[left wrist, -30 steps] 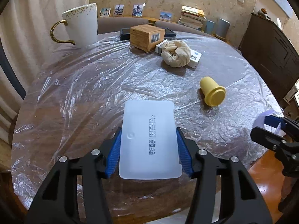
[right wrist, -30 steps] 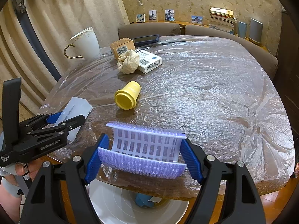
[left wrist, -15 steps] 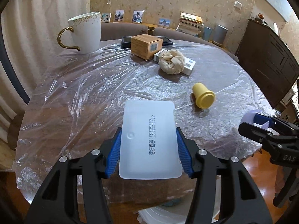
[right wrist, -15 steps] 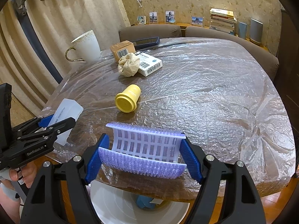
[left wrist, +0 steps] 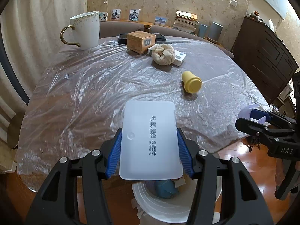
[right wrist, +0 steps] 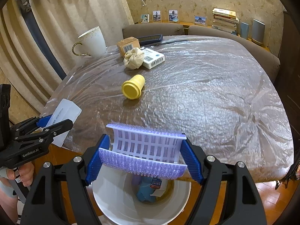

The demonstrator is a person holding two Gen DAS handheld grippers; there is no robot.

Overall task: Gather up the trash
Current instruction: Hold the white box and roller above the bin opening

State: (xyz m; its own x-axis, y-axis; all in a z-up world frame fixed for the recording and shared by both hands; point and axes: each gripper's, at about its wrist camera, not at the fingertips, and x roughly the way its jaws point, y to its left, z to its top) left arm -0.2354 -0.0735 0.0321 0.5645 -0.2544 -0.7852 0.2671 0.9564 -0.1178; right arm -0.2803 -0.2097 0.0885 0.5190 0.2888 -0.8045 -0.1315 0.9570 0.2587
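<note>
The left gripper (left wrist: 149,150) is clamped on a flat white plastic lid (left wrist: 150,140), its edges pinched between the blue pads, above the white trash bin (left wrist: 161,206) by the table edge. The right gripper (right wrist: 144,156) grips a purple slotted basket (right wrist: 146,148) over the same bin. A yellow cup (left wrist: 191,82), crumpled paper wad (left wrist: 163,54) and boxes lie farther back on the plastic-covered table (left wrist: 84,93)

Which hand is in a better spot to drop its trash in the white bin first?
Probably the right. Its gripper holds the purple slotted plastic piece almost directly over the white bin; the left gripper's white flat lid mostly overhangs the table.
</note>
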